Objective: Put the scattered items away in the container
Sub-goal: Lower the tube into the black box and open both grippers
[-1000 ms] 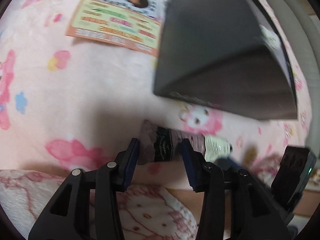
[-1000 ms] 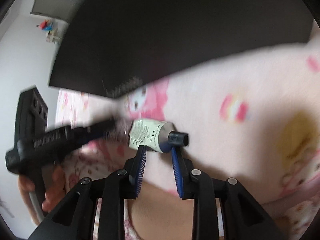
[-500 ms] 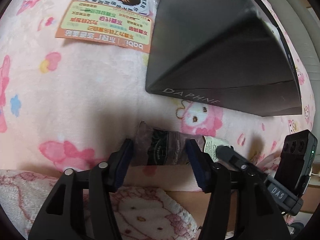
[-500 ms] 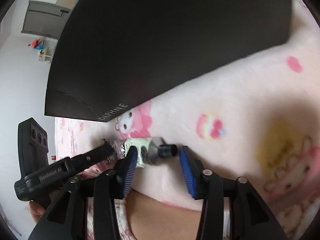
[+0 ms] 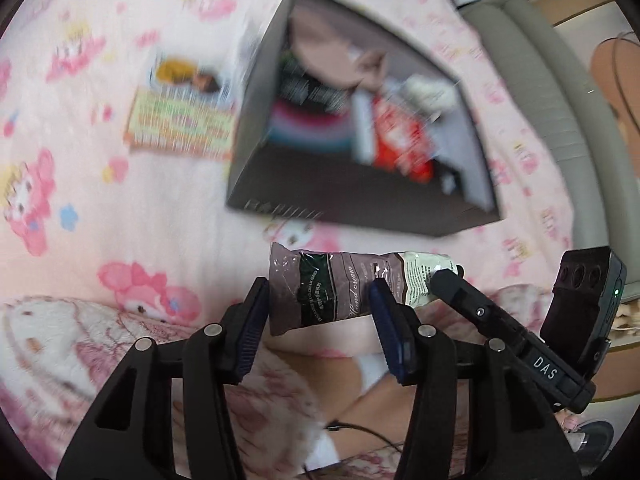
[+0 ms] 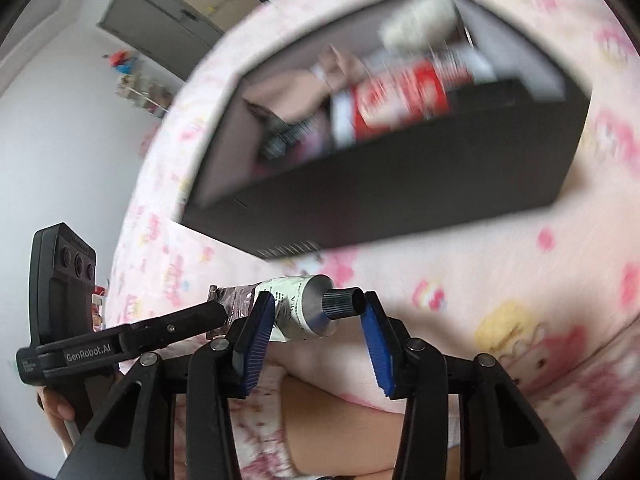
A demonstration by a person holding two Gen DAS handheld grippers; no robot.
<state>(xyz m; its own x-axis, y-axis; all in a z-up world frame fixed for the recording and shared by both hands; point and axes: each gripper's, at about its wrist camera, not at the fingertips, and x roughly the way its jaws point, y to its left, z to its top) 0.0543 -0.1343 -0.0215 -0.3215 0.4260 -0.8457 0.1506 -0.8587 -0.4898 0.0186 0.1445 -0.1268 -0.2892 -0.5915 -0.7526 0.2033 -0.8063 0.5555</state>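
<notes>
Nearest you, the left gripper [image 5: 320, 300] has its jaws fairly wide and closing. The crimped end of the hand cream tube [image 5: 340, 288] lies between them. One blue pad sits at the tube's flat end and the other crosses in front of its brown body. The view does not settle whether the pads press on the tube.

The right gripper [image 6: 316, 308] takes the tube's other end. Its jaws stand partly apart, with the black cap [image 6: 340, 304] and the silver shoulder between them. The cap's tip touches one pad and the other pad overlaps the white label. Whether this claw pinches the tube or only props it up cannot be told.

The tube runs crosswise between both claws, raised above the bed's edge, just in front of the box. Below the claws are your bare leg [image 6: 340, 412] and a pink patterned garment. Your hand [image 6: 56, 404] wraps the left gripper's handle at the lower left of the right wrist view.

Under the tube spreads a pink cartoon-print blanket [image 5: 120, 200]. Just past the tube sits the dark open box [image 5: 340, 208], blurred. Inside it are a red packet [image 5: 400, 140], a white fluffy item [image 5: 428, 88] and other things too smeared to name. A printed orange and green packet [image 5: 180, 120] lies on the blanket beside the box's left wall.

Farthest off are a grey sofa [image 5: 540, 80] and a grey door [image 6: 160, 32].
</notes>
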